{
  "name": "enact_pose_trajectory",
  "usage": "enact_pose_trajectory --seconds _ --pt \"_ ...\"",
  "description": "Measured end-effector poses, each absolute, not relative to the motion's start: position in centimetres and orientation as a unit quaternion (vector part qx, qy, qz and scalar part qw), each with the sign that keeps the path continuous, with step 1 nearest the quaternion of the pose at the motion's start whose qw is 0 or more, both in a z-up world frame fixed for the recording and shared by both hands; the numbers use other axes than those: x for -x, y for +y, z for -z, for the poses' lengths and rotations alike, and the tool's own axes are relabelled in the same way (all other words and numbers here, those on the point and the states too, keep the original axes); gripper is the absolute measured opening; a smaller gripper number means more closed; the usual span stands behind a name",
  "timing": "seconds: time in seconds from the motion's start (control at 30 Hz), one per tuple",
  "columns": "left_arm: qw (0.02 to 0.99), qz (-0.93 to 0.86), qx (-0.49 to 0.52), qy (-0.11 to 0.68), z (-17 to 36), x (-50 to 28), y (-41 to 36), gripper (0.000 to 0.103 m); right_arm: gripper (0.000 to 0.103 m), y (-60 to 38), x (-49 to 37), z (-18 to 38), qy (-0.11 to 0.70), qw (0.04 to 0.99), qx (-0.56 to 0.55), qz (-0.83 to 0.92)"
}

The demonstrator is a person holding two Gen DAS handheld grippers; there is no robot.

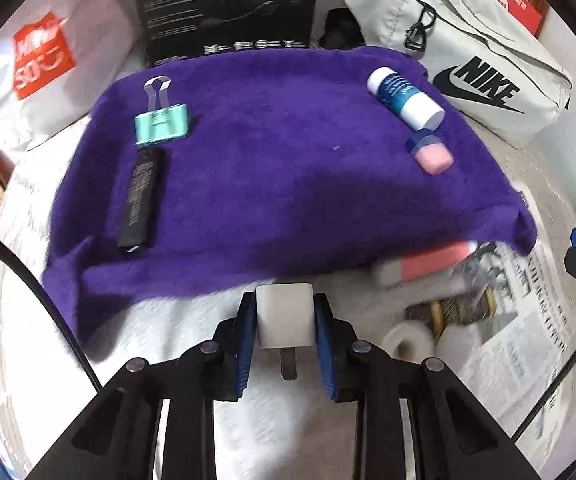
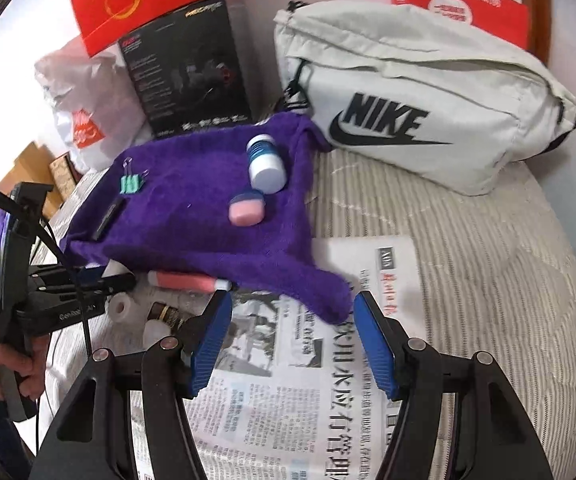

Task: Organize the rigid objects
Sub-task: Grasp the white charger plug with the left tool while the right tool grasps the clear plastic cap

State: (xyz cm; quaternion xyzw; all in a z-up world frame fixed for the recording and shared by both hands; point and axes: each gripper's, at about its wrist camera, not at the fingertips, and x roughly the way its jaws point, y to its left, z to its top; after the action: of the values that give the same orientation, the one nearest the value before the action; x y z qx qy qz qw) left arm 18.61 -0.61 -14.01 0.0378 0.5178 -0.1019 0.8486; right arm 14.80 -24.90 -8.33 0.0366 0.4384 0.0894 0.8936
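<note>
Just short of the purple towel's near hem, the left gripper has its two blue pads closed on a small white plug adapter, whose metal prongs point back toward the camera, so the block hangs between the fingers above the pale quilted bedding. It looks like a hard plastic cube, light and stiff, with smooth faces that could slide if the squeeze loosens; the flat opposite sides the pads are on now seem the best place to take it, clear of the prongs. On the towel's left side lie a green binder clip and, just nearer, a slim black stick-shaped object; on the towel's right side lie a white and blue bottle and a pink-capped small container, close together. The bottle and container are round and on their sides, so I judge they would roll on the soft pile and are best pinched across the body. Beside the towel's near right edge a pink tube lies partly tucked under the cloth, with small white rolls a little further out; the tube is blurred in the left view. The right gripper is spread wide and empty, hovering over the newspaper off the towel's near right corner. Beyond the towel sits a white Nike bag.
</note>
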Motion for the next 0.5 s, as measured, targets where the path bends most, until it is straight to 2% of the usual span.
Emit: enact_pose_trajectory --seconds 0.23,0.5 --pt "0.863 0.069 -0.031 0.499 14.3 -14.8 3.9 0.026 0.063 -22.4 -14.8 10.4 0.454 0.882 -0.031 -0.125" --pt "0.884 0.073 -0.031 0.461 14.9 -13.6 4.8 0.026 0.063 -18.2 -15.9 11.7 0.447 0.881 -0.035 -0.152"
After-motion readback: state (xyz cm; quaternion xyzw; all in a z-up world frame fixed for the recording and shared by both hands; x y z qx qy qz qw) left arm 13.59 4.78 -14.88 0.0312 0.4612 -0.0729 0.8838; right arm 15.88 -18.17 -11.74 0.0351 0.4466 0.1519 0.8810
